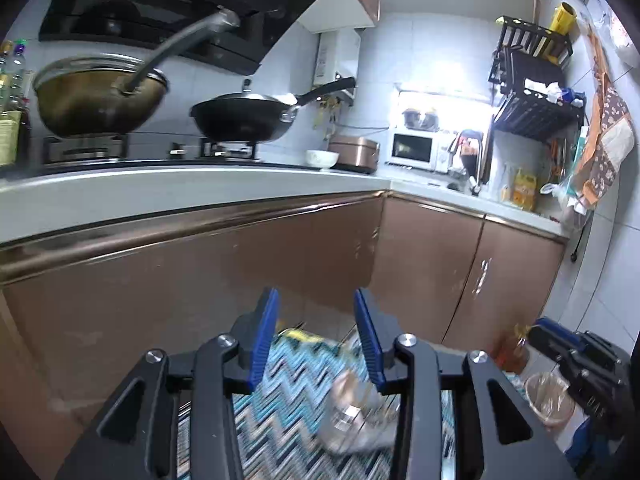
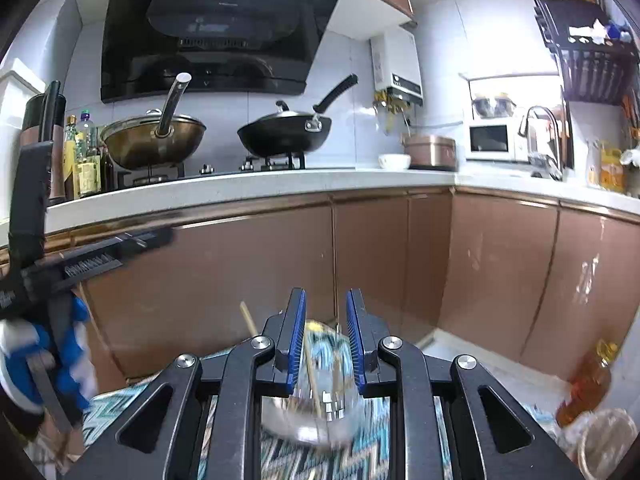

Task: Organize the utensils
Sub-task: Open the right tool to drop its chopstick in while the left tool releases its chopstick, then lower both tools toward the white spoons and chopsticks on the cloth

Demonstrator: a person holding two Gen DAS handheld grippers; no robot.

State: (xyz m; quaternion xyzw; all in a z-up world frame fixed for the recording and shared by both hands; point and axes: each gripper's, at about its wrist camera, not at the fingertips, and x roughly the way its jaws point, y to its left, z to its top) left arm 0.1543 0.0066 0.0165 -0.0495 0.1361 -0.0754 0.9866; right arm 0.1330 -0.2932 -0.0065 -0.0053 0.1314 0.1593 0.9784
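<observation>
A clear glass jar sits below my right gripper on a zigzag-patterned cloth. Wooden chopsticks stand in it; one stick pokes up left of the fingers. The right gripper's jaws are open a little, with nothing between them. My left gripper is open and empty; the blurred jar lies below and right of its fingers. The right gripper shows at the left wrist view's right edge. The left gripper shows at the right wrist view's left edge.
Brown cabinet fronts face me under a white counter. On it stand two woks, a white bowl, a rice cooker and a microwave. An oil bottle and a bin stand low right.
</observation>
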